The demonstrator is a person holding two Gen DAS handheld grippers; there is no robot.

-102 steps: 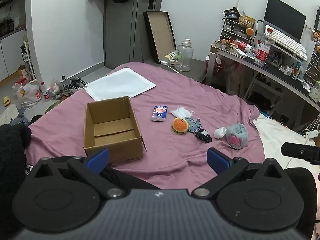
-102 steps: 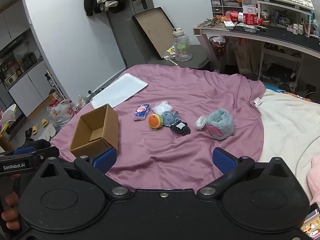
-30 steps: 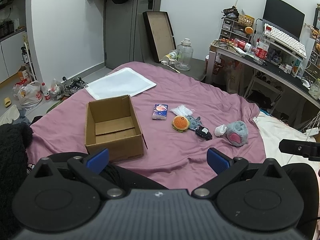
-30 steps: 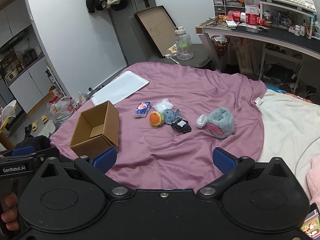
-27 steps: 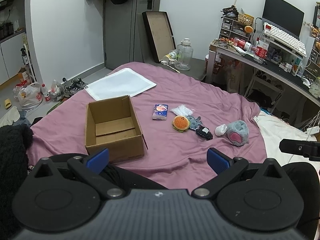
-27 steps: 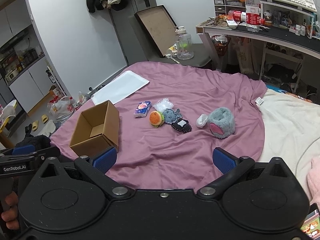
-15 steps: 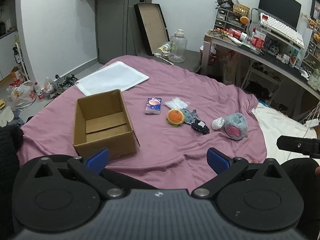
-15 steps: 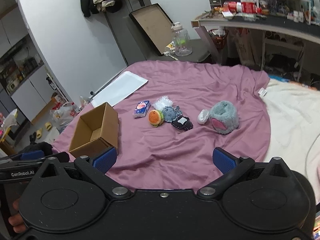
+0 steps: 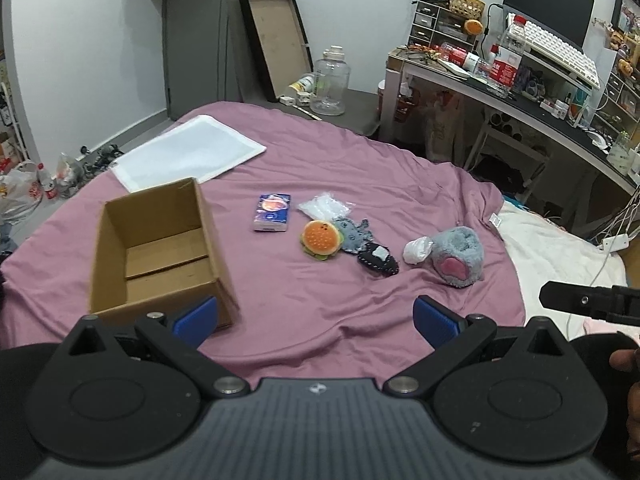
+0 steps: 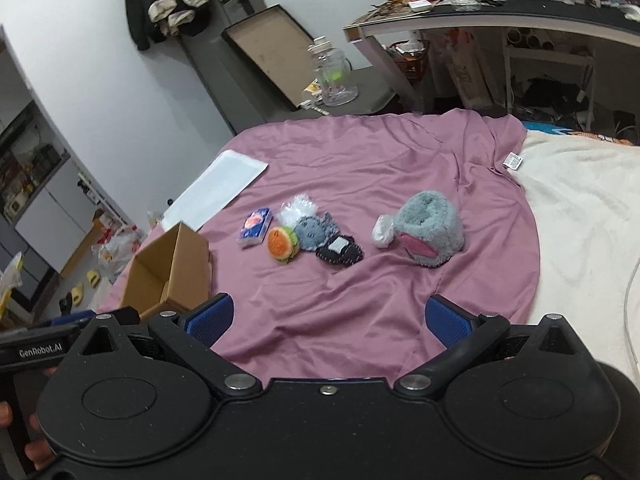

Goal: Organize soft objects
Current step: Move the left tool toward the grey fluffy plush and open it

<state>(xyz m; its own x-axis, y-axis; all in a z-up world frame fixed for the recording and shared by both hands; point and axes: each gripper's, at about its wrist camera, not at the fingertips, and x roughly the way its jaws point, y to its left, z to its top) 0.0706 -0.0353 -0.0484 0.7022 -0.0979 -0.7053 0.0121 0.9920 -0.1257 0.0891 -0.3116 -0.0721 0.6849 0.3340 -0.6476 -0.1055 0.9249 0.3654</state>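
We are aiming both released tongs (image 9: 315,316) (image 10: 327,316) — approach the centre-frame burger plush (image 9: 321,238) squarely, before the box (image 9: 160,216).

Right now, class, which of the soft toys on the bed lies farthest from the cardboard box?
The fluffy grey plush with the pink patch. It lies at the far end of the row from the cardboard box, beyond the burger toy and the black plush.

Left tool (image 9: 316,318) and right tool (image 10: 328,320) gape wide, seemingly empty.

Even indoor light, fisheye-warped edges
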